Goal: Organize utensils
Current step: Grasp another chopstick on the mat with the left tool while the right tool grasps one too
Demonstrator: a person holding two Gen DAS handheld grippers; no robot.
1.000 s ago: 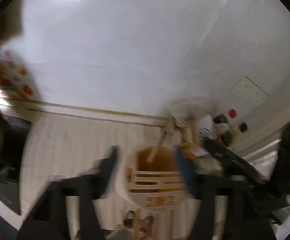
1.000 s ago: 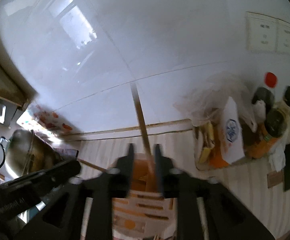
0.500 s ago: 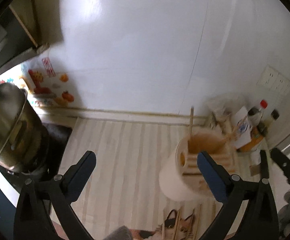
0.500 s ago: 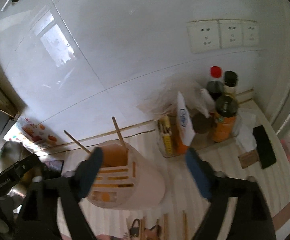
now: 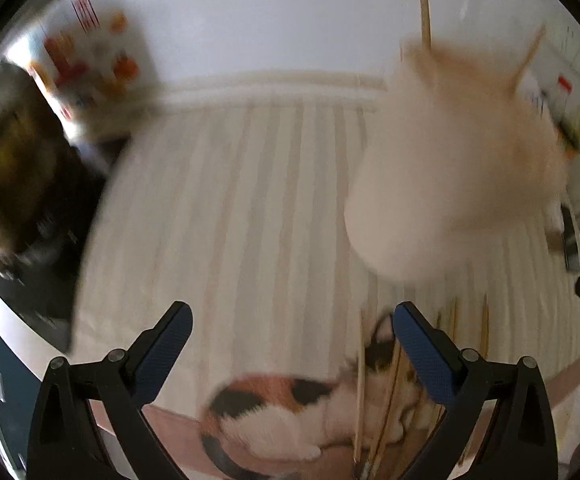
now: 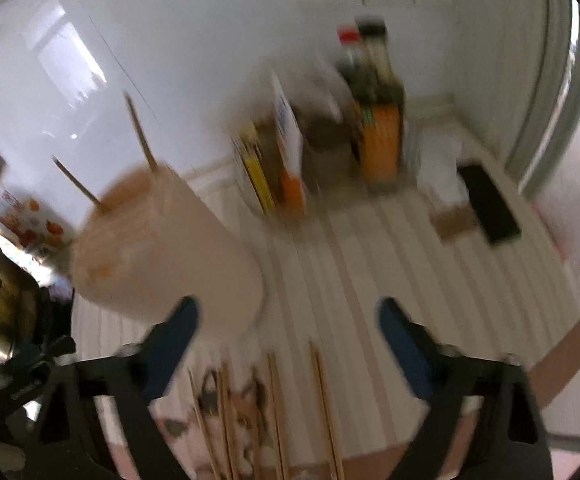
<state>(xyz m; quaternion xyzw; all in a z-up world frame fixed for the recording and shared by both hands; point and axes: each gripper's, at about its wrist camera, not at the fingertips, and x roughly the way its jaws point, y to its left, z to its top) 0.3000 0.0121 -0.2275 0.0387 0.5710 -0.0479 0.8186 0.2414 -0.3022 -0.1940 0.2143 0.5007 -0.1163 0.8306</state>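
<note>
Both wrist views are motion-blurred. Left gripper points steeply down at a striped table mat with a calico cat print at the lower centre of its view; its blue-padded jaws stand wide apart with nothing between them, after opening wider and then easing in slightly. Loose wooden chopsticks lie on the cat print, lower right of centre in the left view, just beside and partly under the right-hand finger, not touched as far as the blur allows. The pale utensil holder stands on the mat in the upper right of that view, two chopsticks sticking up out of its top. Far left is a dark metal pot, with a printed fruit-pattern box behind it at the white tiled wall. Right gripper is also pointed down at the mat, jaws apart and empty, having opened and then narrowed a bit. In its view the holder sits at centre left, just above the left-hand finger, and contact cannot be told through the blur. More chopsticks lie along the bottom centre between the fingers, untouched. Sauce bottles and cartons crowd the upper centre against the wall, and a black rectangular object lies at the right on the mat.
</note>
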